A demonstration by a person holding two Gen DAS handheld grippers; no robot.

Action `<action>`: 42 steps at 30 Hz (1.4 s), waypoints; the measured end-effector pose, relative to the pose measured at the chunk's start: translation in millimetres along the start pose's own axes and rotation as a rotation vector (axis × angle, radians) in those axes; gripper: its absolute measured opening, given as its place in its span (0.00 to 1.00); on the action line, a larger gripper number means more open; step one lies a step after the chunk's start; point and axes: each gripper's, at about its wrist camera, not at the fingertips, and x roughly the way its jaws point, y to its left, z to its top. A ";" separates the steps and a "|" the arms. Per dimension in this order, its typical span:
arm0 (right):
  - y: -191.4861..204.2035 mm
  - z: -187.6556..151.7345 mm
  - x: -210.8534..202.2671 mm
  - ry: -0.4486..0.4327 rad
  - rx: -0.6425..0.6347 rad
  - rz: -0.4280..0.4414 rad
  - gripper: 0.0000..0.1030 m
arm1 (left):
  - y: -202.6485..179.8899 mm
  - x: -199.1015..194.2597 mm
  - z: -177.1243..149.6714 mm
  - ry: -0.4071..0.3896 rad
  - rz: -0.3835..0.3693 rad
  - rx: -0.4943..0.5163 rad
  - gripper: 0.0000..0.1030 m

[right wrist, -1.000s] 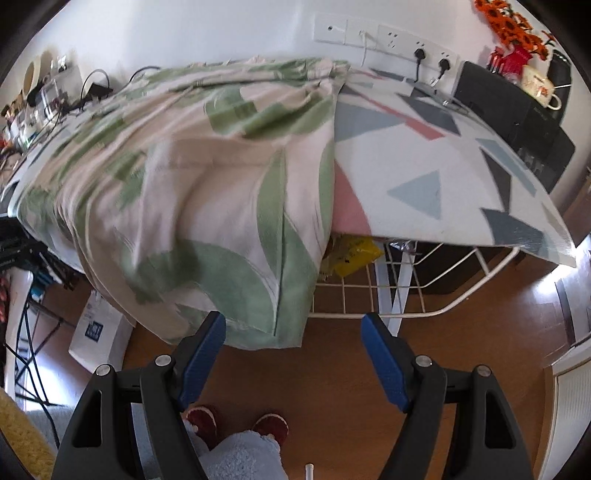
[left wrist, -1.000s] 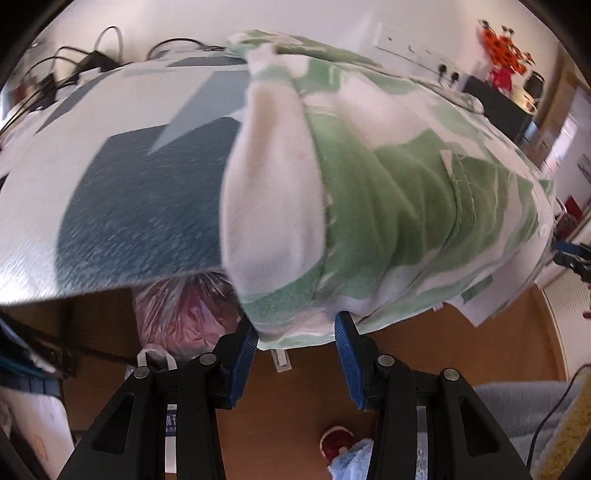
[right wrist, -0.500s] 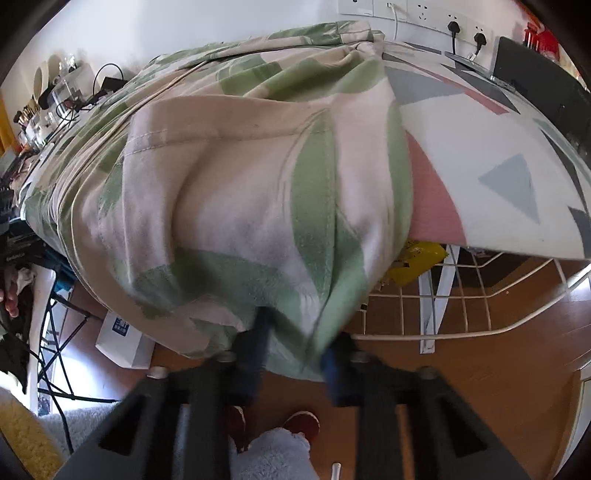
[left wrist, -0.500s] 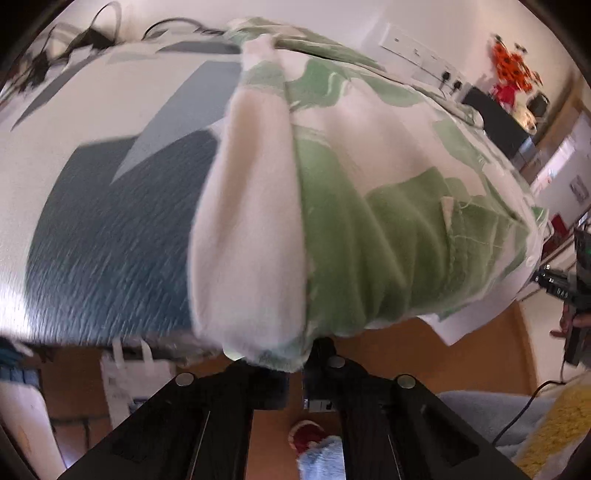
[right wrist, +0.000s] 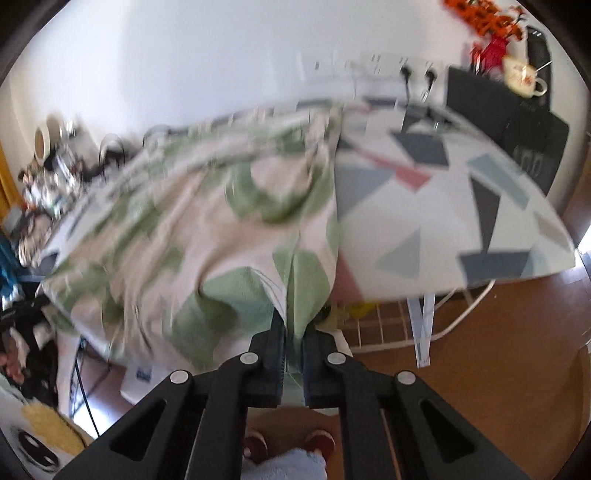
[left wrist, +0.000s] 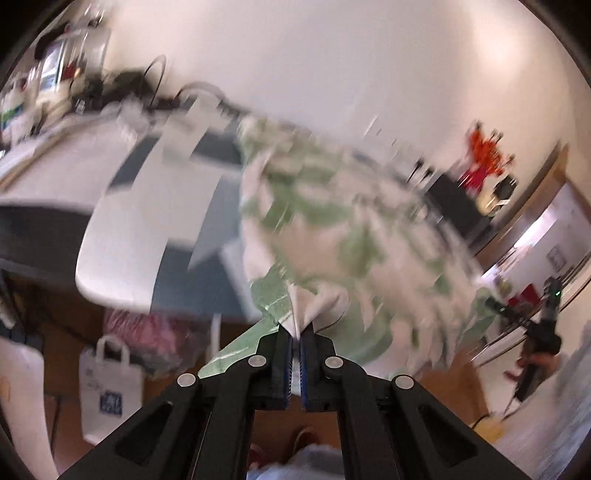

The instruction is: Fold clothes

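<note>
Left hand-held gripper [left wrist: 295, 338]: jaws pinched together on a bunched edge of the garment, cloth squeezed between the blue pads.
Right hand-held gripper [right wrist: 294, 332]: jaws closed tight on a green-and-cream fold of the same garment; the cloth runs down between the pads.
Garment [right wrist: 207, 229]: cream cloth with green leaf shapes, spread over the left part of the board in the right wrist view, its near edge gathered up into both grippers. In the left wrist view [left wrist: 332, 206] it lies to the right of the bare board cover and rises in a peak to the jaws; blur hides the finer folds.
Board [right wrist: 443, 206]: padded worktop with a white cover printed in grey, blue and pink triangles; bare on the right side in the right wrist view, bare on the left side in the left wrist view.
Rack [right wrist: 384, 325]: white wire frame under the board, above the wooden floor.
Floor [right wrist: 498, 369]: brown wood.
Bag [left wrist: 110, 384]: white carrier with handles, standing on the floor below the board's left end.
Person: red slippers [right wrist: 319, 441] and a pale fluffy garment at the bottom edge, between the gripper arms.
Wall [right wrist: 221, 55]: white, with sockets and plugged cables behind the board.
Flowers [right wrist: 484, 18]: orange, on a dark unit at the far right.
</note>
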 end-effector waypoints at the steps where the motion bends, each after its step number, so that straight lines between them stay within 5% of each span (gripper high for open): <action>1: 3.1 8.4 -4.6 -0.031 0.013 0.007 0.06 | -5.7 -4.2 12.2 -0.028 -0.015 0.016 0.02; 9: 44.1 92.9 -21.5 -0.241 -0.043 0.067 0.06 | -49.5 -17.3 104.2 -0.208 -0.067 0.097 0.02; 19: 12.1 188.6 5.5 -0.306 0.046 0.040 0.06 | -38.5 21.7 203.0 -0.272 0.054 -0.019 0.02; 34: -62.3 282.6 205.5 -0.002 0.071 0.071 0.06 | 14.7 194.8 269.1 -0.071 0.384 -0.179 0.02; 37: -67.1 288.0 240.3 0.078 0.058 0.078 0.07 | 21.7 227.2 272.0 0.068 0.442 -0.159 0.04; 40: -78.1 292.3 260.1 0.156 0.100 0.120 0.16 | 27.6 241.3 274.0 0.182 0.465 -0.176 0.05; 42: -90.1 295.7 264.1 0.196 0.162 0.165 0.21 | 28.2 233.4 276.9 0.177 0.437 -0.189 0.07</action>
